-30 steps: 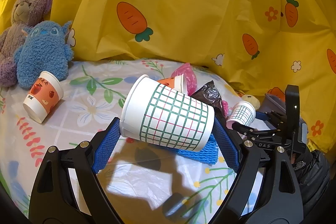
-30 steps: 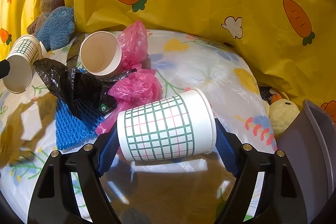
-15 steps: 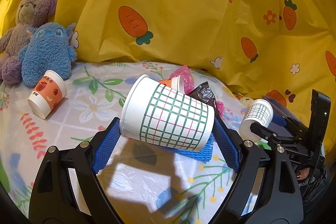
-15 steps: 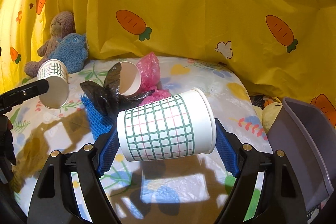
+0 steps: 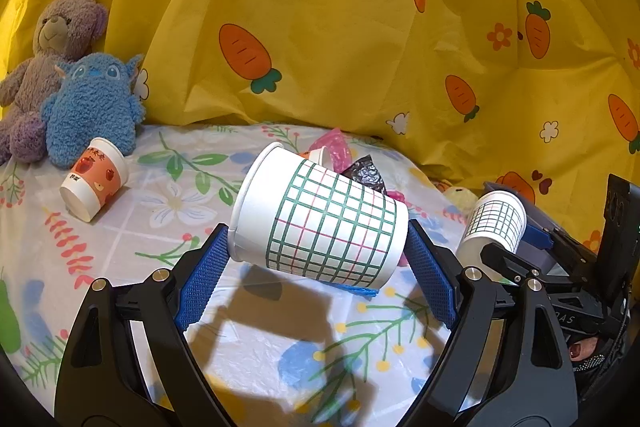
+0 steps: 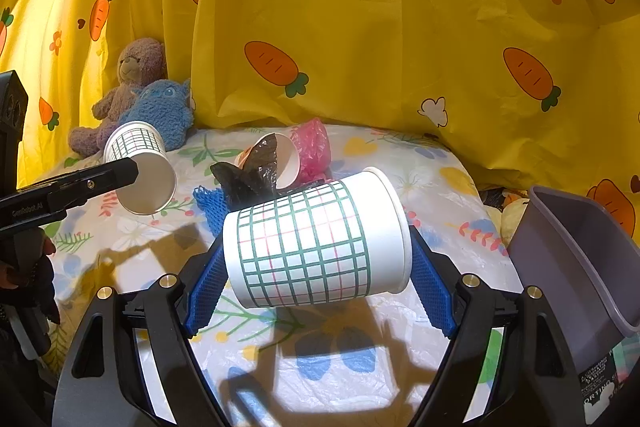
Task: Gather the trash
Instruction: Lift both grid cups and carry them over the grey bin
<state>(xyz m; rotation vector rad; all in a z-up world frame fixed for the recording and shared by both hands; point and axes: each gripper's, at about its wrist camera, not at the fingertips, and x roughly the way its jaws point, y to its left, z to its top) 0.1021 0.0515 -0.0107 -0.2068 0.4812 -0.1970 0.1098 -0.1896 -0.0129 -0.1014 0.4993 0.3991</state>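
My left gripper (image 5: 318,267) is shut on a white paper cup with a green grid (image 5: 320,223), held sideways above the flowered tablecloth (image 5: 168,227). My right gripper (image 6: 318,275) is shut on a like grid cup (image 6: 316,243), also sideways and lifted. Each gripper shows in the other's view, with its cup: the right one (image 5: 496,223) and the left one (image 6: 140,167). On the table lie an orange-print cup (image 5: 94,179), another paper cup (image 6: 280,163), a black bag (image 6: 252,171), a pink bag (image 6: 314,147) and a blue net (image 6: 210,207). A grey bin (image 6: 580,251) stands at the right.
A purple teddy bear (image 5: 52,59) and a blue plush toy (image 5: 92,103) sit at the back left. A yellow carrot-print curtain (image 5: 340,27) hangs behind the table. A small yellow plush (image 6: 516,211) lies by the bin.
Both grippers have lifted up and back with their cups, so the table and trash pile look farther away. The bin has come further into the right wrist view.
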